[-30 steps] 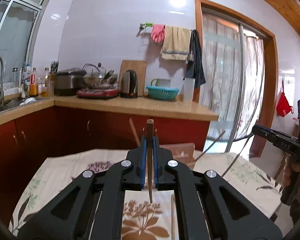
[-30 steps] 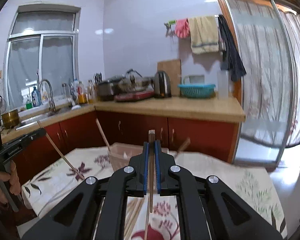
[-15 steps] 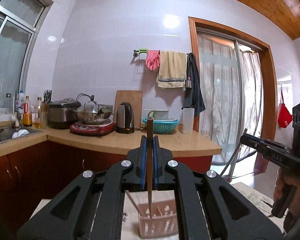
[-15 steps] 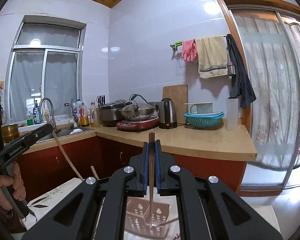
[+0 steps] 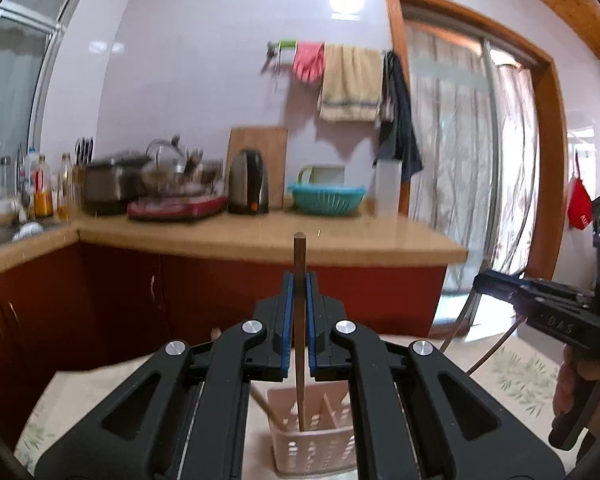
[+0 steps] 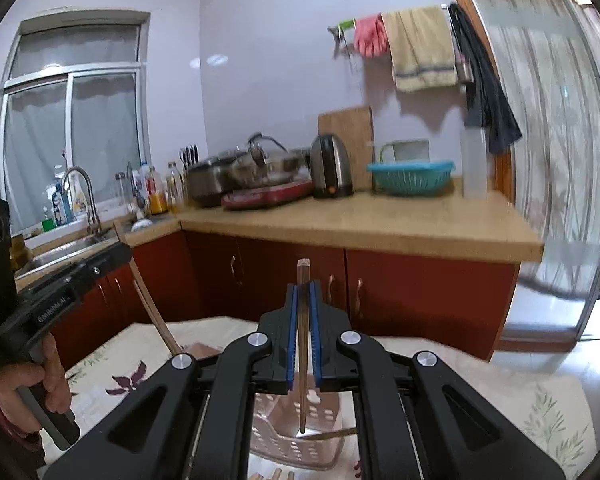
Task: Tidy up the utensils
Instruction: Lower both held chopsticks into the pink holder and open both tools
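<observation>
Two grippers, one chopstick each, above a pink basket on the table.

Left gripper (image 5: pixel 299 280) clamped on an upright brown chopstick (image 5: pixel 299 320), its lower tip inside the perforated pink basket (image 5: pixel 316 448). Right gripper (image 6: pixel 303 292) clamped on its own chopstick (image 6: pixel 302 344), tip over that basket (image 6: pixel 296 448). Basket stands on the floral tablecloth (image 6: pixel 500 392), well in from the edges.
</observation>
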The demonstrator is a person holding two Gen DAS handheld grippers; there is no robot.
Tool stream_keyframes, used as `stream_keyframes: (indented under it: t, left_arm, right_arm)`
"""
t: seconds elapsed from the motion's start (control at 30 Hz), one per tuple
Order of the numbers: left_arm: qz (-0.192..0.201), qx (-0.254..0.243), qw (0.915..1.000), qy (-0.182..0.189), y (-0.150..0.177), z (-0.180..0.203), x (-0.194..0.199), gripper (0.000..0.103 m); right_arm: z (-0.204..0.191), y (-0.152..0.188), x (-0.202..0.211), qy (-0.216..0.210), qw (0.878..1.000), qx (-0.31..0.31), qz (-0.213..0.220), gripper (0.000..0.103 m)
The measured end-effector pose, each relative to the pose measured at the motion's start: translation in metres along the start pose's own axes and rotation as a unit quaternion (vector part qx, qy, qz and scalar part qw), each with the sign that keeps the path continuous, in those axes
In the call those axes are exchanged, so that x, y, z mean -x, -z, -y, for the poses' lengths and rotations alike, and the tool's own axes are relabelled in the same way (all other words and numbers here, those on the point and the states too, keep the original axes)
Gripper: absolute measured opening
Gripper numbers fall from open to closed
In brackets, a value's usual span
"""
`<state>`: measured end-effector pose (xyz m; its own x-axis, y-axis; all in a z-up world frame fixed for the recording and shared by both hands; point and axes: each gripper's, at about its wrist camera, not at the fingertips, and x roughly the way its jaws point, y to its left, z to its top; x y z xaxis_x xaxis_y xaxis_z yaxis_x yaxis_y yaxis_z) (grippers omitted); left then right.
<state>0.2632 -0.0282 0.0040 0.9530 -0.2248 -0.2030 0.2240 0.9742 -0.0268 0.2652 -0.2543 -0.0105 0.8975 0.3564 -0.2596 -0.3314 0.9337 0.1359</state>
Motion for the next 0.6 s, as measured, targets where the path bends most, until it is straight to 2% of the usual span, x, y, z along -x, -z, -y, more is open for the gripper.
stream_keyframes:
  t: [0.17,0.23,0.27,0.33,0.37,0.4,0.6]
  left_arm:
    - [-0.028,-0.002,0.9996,0.0,0.016,-0.003,-0.014,0.007]
    - [-0.027,-0.007,0.9996,-0.002,0.018,-0.002,-0.014,0.01]
    - [-0.025,-0.01,0.9996,-0.003,0.018,-0.001,-0.014,0.016]
    - [-0.02,-0.01,0.9997,-0.006,0.017,-0.002,-0.011,0.04]
    - [-0.019,-0.007,0.9998,-0.006,0.016,-0.003,-0.012,0.044]
    - [-0.015,-0.003,0.9999,-0.005,0.014,-0.004,-0.009,0.047]
    - [0.005,-0.002,0.9999,-0.012,0.006,-0.005,0.011,0.066]
  right_arm:
    - [0.004,0.012,-0.015,-0.001,1.0,-0.008,-0.024,0.007]
    - [0.005,0.012,-0.016,-0.001,1.0,-0.009,-0.021,0.007]
    - [0.004,0.012,-0.016,0.0,1.0,-0.007,-0.022,0.009]
    - [0.003,0.011,-0.015,0.003,1.0,-0.004,-0.021,0.023]
    - [0.003,0.009,-0.015,0.005,1.0,-0.005,-0.018,0.034]
    - [0.004,0.008,-0.015,0.007,1.0,-0.006,-0.016,0.04]
    - [0.0,-0.003,0.006,0.021,1.0,0.005,0.011,0.055]
